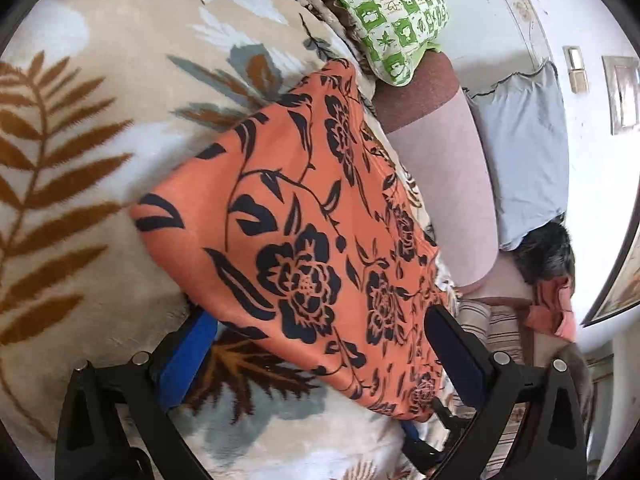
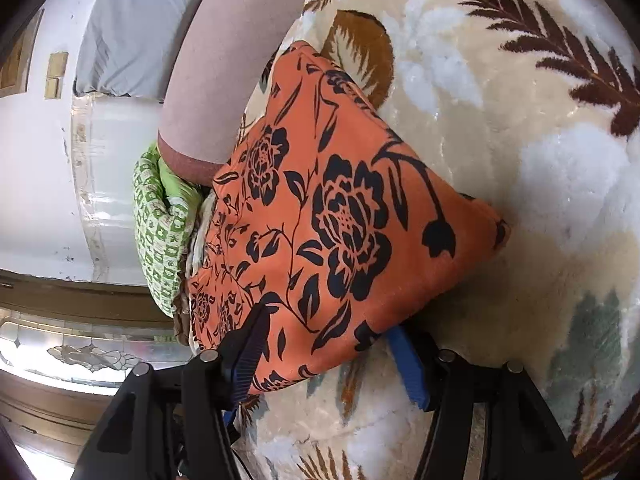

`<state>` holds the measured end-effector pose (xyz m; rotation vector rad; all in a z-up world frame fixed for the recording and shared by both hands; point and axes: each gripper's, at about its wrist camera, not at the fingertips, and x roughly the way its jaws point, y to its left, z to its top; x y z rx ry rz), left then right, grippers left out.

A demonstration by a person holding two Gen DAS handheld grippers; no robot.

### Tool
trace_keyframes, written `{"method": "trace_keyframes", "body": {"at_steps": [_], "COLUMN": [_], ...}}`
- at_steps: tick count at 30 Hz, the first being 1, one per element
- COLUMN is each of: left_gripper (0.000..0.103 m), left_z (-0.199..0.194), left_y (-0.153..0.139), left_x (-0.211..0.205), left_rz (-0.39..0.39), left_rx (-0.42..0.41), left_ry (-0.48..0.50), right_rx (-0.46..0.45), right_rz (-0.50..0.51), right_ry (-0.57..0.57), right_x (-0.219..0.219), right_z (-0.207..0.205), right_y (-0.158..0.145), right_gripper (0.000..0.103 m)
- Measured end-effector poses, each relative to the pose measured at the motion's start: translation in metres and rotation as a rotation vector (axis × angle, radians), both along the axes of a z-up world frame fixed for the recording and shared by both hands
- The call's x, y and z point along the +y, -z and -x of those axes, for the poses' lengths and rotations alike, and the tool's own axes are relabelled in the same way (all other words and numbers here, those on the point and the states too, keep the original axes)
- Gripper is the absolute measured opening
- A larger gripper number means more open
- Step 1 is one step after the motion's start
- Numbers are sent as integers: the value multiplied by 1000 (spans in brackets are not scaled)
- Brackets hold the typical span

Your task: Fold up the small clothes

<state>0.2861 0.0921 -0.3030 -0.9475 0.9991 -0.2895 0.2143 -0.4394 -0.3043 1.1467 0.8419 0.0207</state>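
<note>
A folded orange garment with black flowers point(image 1: 300, 200) point(image 2: 340, 200) lies puffed up on a cream leaf-print blanket point(image 1: 100, 160) point(image 2: 520, 160). My left gripper point(image 1: 318, 316) holds its near edge. The blue-padded finger point(image 1: 188, 356) is tucked under the cloth and the other finger point(image 1: 452, 340) rests on top. My right gripper point(image 2: 328, 320) grips the same edge beside it, with one finger point(image 2: 248, 344) over the cloth and the blue pad point(image 2: 406, 364) beneath. The jaws of both stand wide, filled by the thick fold.
Past the garment's far edge lie a green checked pillow point(image 1: 384, 12) point(image 2: 160, 232) and a pink bolster point(image 1: 440, 180) point(image 2: 224, 60). A pale blue pillow point(image 1: 520, 140) leans on the white wall. Striped cloth point(image 1: 496, 320) and another orange cloth point(image 1: 552, 308) lie by the blanket's edge.
</note>
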Motion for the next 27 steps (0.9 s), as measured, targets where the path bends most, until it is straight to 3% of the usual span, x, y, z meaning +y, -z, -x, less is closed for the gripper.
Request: {"method": "trace_keyframes", "body": {"at_steps": [1, 3, 5, 9, 12, 17, 19, 23, 27], "left_gripper": [96, 69, 60, 61, 72, 74, 73, 54, 54], "left_z": [-1, -2, -2, -4, -4, -7, -10, -14, -18], "left_y": [1, 4, 11, 13, 13, 7, 5, 3, 5], "left_x": [0, 1, 5, 4, 2, -6, -7, -6, -9], "left_rz": [-12, -28, -7, -8, 4, -16, -14, 15, -11], "left_rx": [2, 21, 41, 33, 27, -11, -39, -93, -96], "left_ry": [-4, -18, -34, -47, -70, -96, -102, -118, -105], "right_rx": [-3, -11, -18, -18, -15, -45, -87, -161, -194], "right_rz": [-1, 0, 4, 26, 11, 41, 41, 2, -21], "right_ry": [-2, -8, -12, 3, 39, 72, 87, 127, 159], "right_x": [-1, -2, -3, -7, -14, -16, -17, -18, -20], "right_z": [0, 1, 2, 8, 11, 7, 3, -5, -13], "right_y": [0, -1, -3, -3, 1, -1, -1, 4, 8], "right_gripper": [64, 64, 64, 64, 64, 64, 64, 64, 62]}}
